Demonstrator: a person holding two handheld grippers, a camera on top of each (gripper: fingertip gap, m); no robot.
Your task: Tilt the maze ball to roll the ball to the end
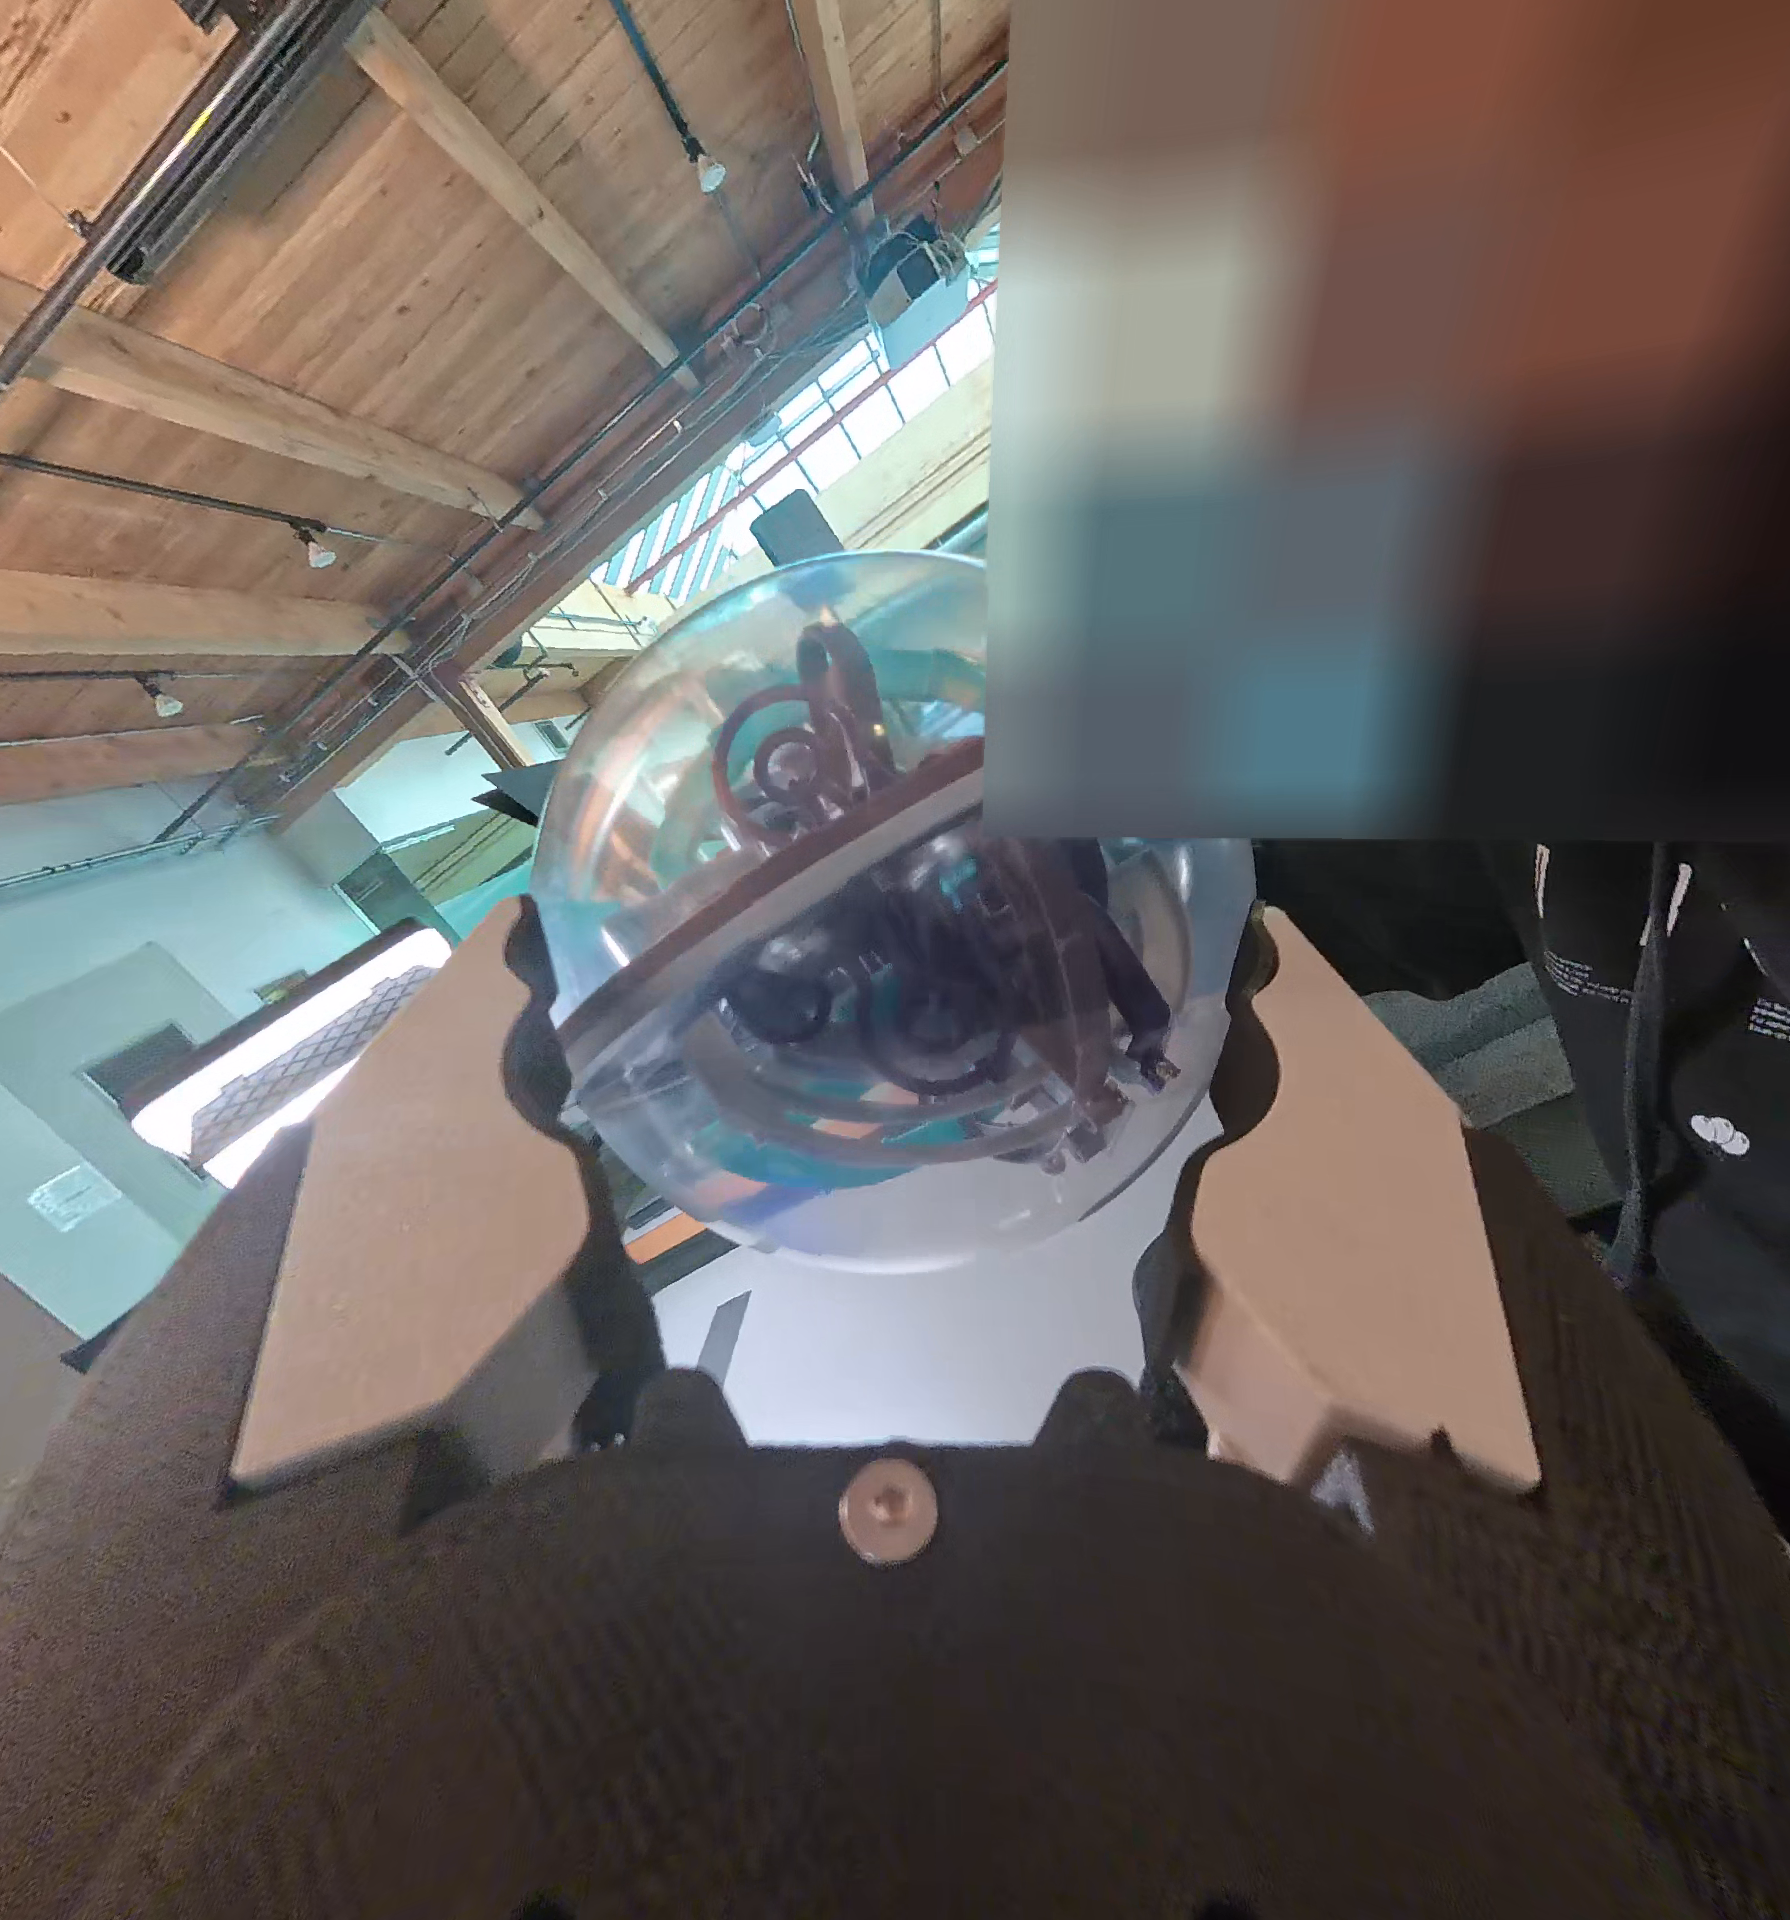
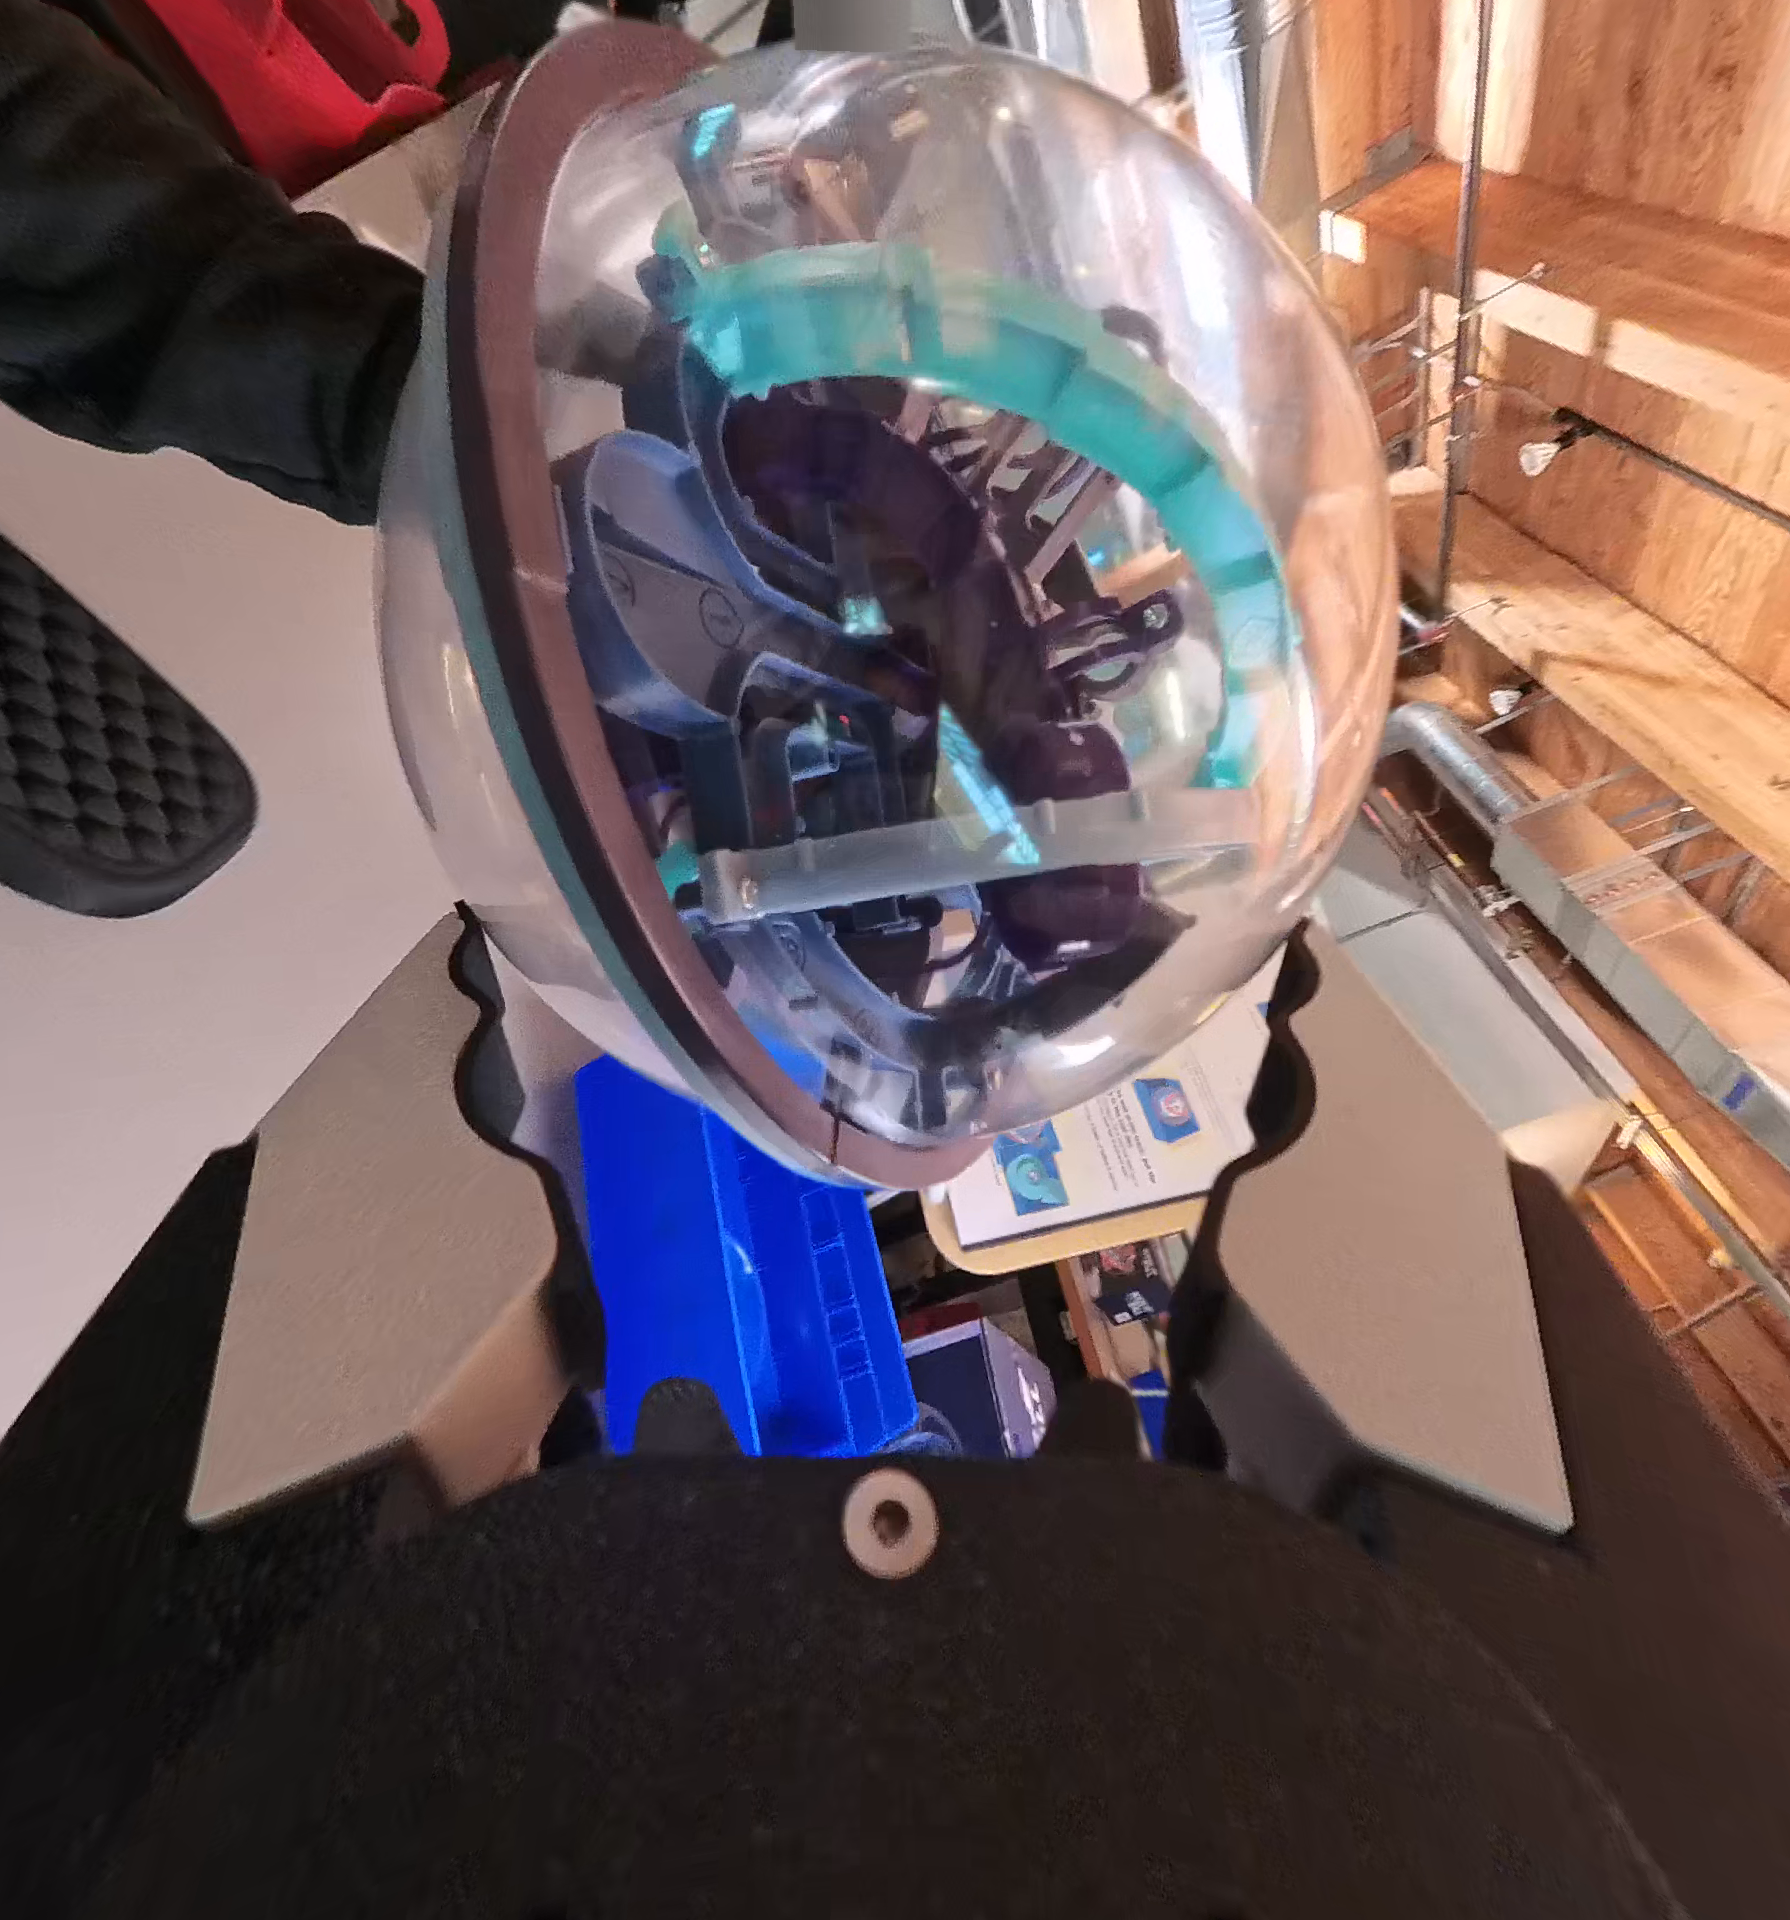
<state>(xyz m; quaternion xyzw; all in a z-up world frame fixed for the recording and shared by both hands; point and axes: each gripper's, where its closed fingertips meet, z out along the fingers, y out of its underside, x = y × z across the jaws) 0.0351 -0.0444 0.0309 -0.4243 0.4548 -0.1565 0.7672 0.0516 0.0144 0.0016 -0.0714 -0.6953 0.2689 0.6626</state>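
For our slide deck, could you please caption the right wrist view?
Right gripper clamps the clear maze ball, its seam band tilted, teal and purple tracks visible inside.

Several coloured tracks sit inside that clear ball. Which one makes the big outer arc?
The turquoise track: it curves just under the maze ball's clear shell, while the purple piece and grey-blue piece sit deeper inside.

Wooden beam ceiling, pale teal walls, bright skylight

maze ball: upper right under mosaic | small ball: perhaps hidden among tracks
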